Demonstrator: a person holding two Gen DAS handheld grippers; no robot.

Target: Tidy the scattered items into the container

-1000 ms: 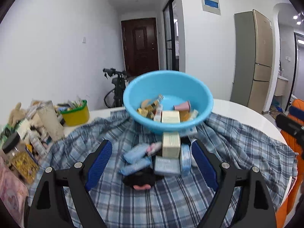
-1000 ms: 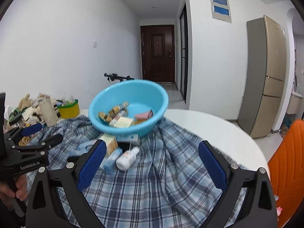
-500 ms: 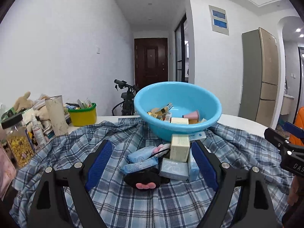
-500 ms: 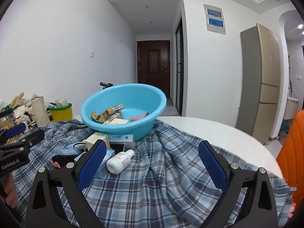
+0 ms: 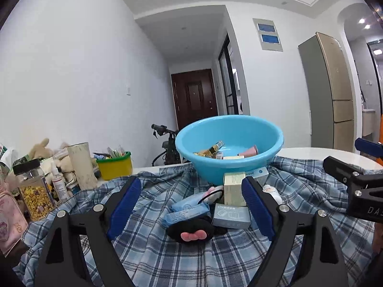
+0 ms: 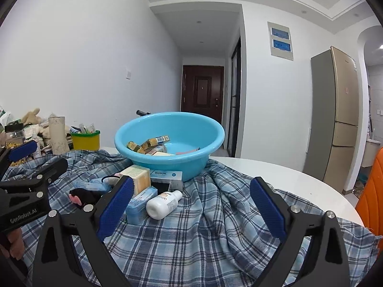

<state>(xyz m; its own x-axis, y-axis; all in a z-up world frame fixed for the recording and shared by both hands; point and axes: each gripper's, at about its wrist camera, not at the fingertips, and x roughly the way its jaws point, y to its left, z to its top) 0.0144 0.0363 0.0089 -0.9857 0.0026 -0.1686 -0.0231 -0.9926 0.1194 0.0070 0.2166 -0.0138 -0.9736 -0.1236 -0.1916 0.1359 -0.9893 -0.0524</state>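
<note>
A blue plastic basin (image 5: 251,143) (image 6: 191,129) holding several small boxes and tubes stands on a plaid cloth (image 5: 167,258) (image 6: 203,239). In front of it lies a pile: a black plush paw (image 5: 190,229) (image 6: 82,197), pale blue packets (image 5: 186,211), a grey-blue box (image 5: 231,216), an upright cream box (image 5: 233,187) (image 6: 136,177) and a white bottle (image 6: 164,204). My left gripper (image 5: 190,205) is open, low over the cloth, with the pile between and beyond its fingers. My right gripper (image 6: 189,208) is open, the bottle just ahead on its left side.
Left of the cloth stand a yellow-green tub (image 5: 115,167), a beige tumbler (image 5: 82,167), a jar of yellow snacks (image 5: 33,191), a spray bottle and plush toys. The white round table (image 6: 287,179) shows bare at right. An orange chair (image 6: 372,203) stands at the far right.
Both grippers have dropped lower and tilted up, so more ceiling shows and the pile looks closer. Both stay open; no item has moved.
</note>
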